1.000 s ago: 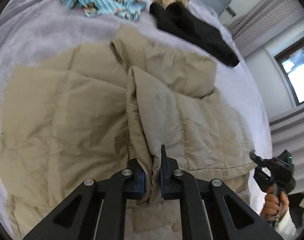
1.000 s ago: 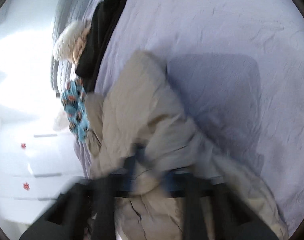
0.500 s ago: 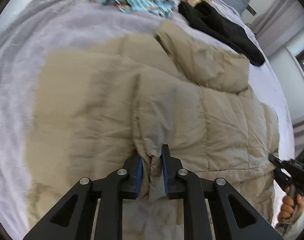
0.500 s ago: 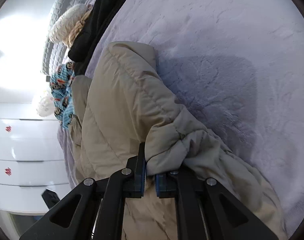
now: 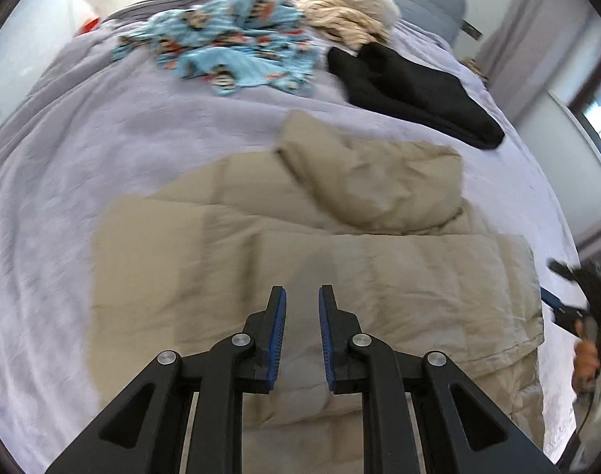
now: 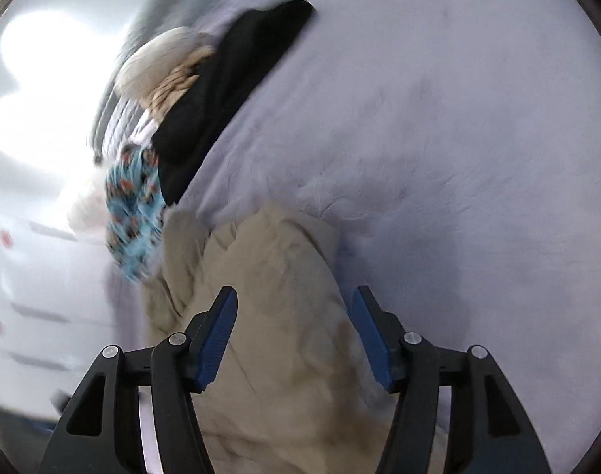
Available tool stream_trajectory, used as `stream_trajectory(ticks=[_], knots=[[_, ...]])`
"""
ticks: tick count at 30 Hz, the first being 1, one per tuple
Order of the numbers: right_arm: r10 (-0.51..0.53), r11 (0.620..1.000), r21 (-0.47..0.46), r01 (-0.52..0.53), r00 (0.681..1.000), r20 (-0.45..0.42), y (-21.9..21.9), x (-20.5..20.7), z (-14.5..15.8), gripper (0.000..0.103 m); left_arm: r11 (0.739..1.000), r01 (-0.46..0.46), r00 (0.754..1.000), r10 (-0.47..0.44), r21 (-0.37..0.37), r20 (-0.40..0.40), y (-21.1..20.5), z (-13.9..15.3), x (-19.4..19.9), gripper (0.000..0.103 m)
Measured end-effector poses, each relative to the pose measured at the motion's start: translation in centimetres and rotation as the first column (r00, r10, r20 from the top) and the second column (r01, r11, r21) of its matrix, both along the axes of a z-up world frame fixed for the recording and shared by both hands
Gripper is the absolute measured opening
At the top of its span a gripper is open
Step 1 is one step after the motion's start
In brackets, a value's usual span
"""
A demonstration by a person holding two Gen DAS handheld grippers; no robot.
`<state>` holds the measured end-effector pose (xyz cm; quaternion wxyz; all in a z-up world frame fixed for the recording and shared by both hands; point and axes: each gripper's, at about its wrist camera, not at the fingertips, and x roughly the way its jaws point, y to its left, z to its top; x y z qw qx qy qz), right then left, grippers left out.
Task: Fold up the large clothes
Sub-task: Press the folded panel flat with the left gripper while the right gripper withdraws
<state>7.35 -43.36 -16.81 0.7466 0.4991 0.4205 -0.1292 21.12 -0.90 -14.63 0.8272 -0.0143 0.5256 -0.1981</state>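
the beige jacket (image 5: 340,276) lies spread on the lavender blanket (image 5: 63,197), near side folded over. the left gripper (image 5: 302,296) hangs above it, jaws slightly apart and empty. the right gripper (image 6: 292,304) is wide apart over the jacket's right edge. a black garment (image 5: 411,91) lies farther away.
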Motion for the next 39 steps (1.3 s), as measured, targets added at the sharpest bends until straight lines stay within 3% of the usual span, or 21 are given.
stream_trajectory(ticks=[1, 3, 4, 8, 12, 16, 20, 25, 27, 31, 39], knots=[[-0.02, 0.996, 0.086, 0.019, 1.0, 0.012, -0.7, 0.9, -1.4, 0.063, 1.0, 0.006, 1.0, -0.006, 0.019, 0.001, -0.7, -0.7, 0.3, 0.019], [-0.007, 0.99, 0.144, 0.001, 0.999, 0.041, -0.4, 2.3, -2.5, 0.024, 0.995, -0.001, 1.0, 0.001, 0.096, -0.007, -1.9, -2.5, 0.6, 0.019], [0.023, 0.994, 0.109, -0.024, 1.0, 0.015, 0.1, 3.0, -2.7, 0.015, 0.993, 0.001, 1.0, 0.002, 0.122, -0.023, -2.2, -3.6, 0.8, 0.019], [0.07, 0.993, -0.084, -0.081, 0.989, -0.133, 0.2, 3.3, -3.7, 0.014, 0.993, 0.035, 0.998, -0.029, 0.114, -0.051, -2.7, -5.9, 1.1, 0.018], [0.052, 0.99, -0.119, -0.074, 0.983, -0.179, -0.8, 2.7, -4.9, 0.011, 0.99, 0.043, 0.998, -0.036, 0.134, -0.05, -3.1, -6.0, 1.1, 0.019], [0.021, 0.965, -0.251, -0.076, 0.976, -0.215, 0.3, 0.9, -2.1, 0.011, 0.99, 0.017, 1.0, -0.014, 0.14, -0.018, -2.3, -3.8, 0.3, 0.019], [0.103, 0.916, -0.364, -0.166, 0.977, -0.185, 4.2, -1.0, 1.7, 0.011, 0.995, 0.035, 0.999, -0.035, 0.089, 0.003, -1.4, -1.5, -1.4, 0.019], [0.255, 0.859, -0.394, -0.327, 0.94, -0.225, 8.5, -2.6, 1.7, 0.011, 0.979, 0.072, 0.997, -0.065, 0.192, -0.045, -1.6, -4.0, -3.2, 0.019], [0.266, 0.847, -0.393, -0.359, 0.925, -0.271, 9.1, -2.6, 0.2, 0.011, 0.982, 0.066, 0.997, -0.057, 0.176, -0.053, -1.3, -5.0, -3.5, 0.019], [0.282, 0.844, -0.373, -0.386, 0.91, -0.303, 9.1, -2.3, -1.8, 0.01, 0.98, 0.055, 0.998, -0.047, 0.191, -0.049, -1.4, -5.0, -3.7, 0.019], [0.244, 0.866, -0.365, -0.341, 0.926, -0.287, 9.9, -2.9, 0.9, 0.015, 0.975, 0.025, 0.998, -0.014, 0.221, -0.053, -1.4, -2.8, -4.7, 0.019]])
